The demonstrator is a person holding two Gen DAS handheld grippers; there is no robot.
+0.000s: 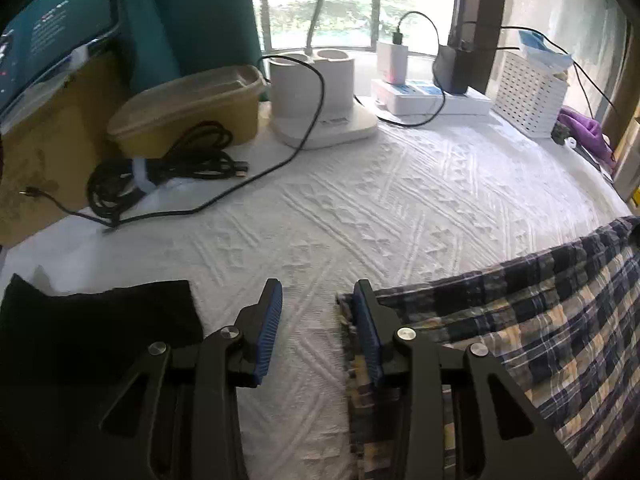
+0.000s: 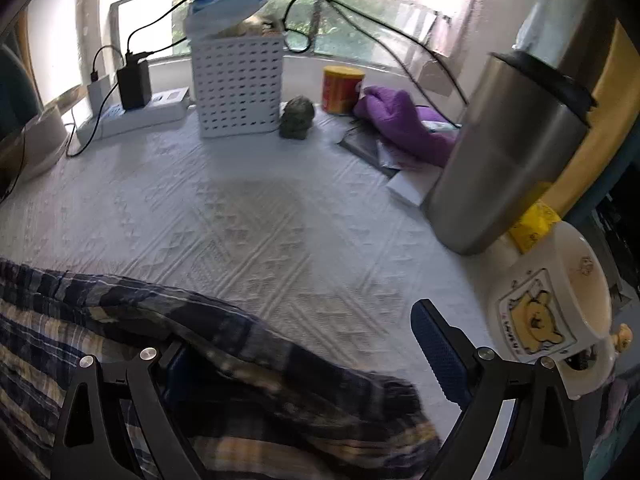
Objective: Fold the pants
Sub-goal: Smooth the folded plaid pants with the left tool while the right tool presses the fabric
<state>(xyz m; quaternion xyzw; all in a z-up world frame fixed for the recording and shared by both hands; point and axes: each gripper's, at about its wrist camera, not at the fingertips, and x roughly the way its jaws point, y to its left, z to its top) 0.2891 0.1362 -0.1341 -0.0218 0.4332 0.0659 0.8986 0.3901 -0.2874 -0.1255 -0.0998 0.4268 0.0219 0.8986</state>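
The navy, white and yellow plaid pants [image 1: 540, 320] lie on the white textured tablecloth [image 1: 360, 200], bunched at the lower right of the left wrist view. My left gripper [image 1: 317, 292] is open over bare cloth. Its right finger [image 1: 366, 332] sits at the pants' left edge, and no fabric is between the pads. In the right wrist view the pants [image 2: 200, 340] fill the lower left. My right gripper [image 2: 300, 328] stands wide open around a raised fold of them. That fold hides its left finger, and the right finger [image 2: 440, 352] stays clear of the fabric.
A black cloth [image 1: 96, 320] lies at my left. Black cables [image 1: 160, 172], a tan container [image 1: 188, 108], a white appliance [image 1: 320, 96], a power strip [image 1: 432, 98] and a white perforated basket [image 2: 238, 84] line the back. A steel tumbler [image 2: 508, 152] and a bear mug [image 2: 552, 320] crowd the right.
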